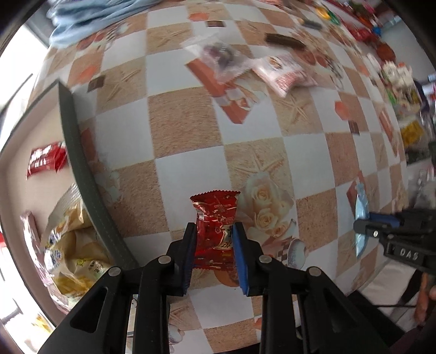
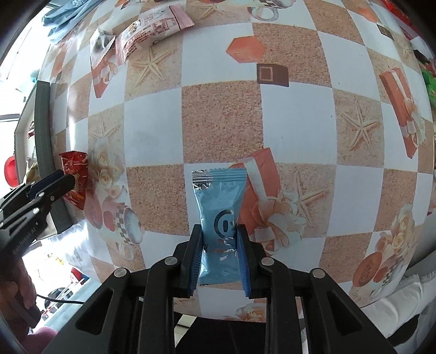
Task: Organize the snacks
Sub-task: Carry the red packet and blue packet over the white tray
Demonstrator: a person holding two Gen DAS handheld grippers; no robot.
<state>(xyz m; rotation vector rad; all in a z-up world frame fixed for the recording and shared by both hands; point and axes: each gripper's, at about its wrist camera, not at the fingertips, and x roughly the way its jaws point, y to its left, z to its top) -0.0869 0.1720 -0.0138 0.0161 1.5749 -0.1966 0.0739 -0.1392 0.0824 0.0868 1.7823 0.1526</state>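
My left gripper (image 1: 214, 227) is shut on a red snack packet (image 1: 215, 217) and holds it above the checkered tablecloth, just right of a grey-rimmed storage box (image 1: 81, 168). My right gripper (image 2: 219, 230) is shut on a light blue snack packet (image 2: 218, 207) above the cloth. The right gripper with the blue packet (image 1: 361, 207) shows at the right of the left wrist view. The left gripper with the red packet (image 2: 75, 177) shows at the left of the right wrist view, beside the box rim (image 2: 43, 136).
The box holds a red packet (image 1: 46, 159) and yellow chip bags (image 1: 70, 250). More snacks lie on the far cloth: a clear packet (image 1: 220, 57), a pink-white packet (image 1: 286, 73), a dark bar (image 1: 284, 40). A snack pile (image 1: 403, 89) lines the right. Blue fabric (image 1: 90, 16) lies far left.
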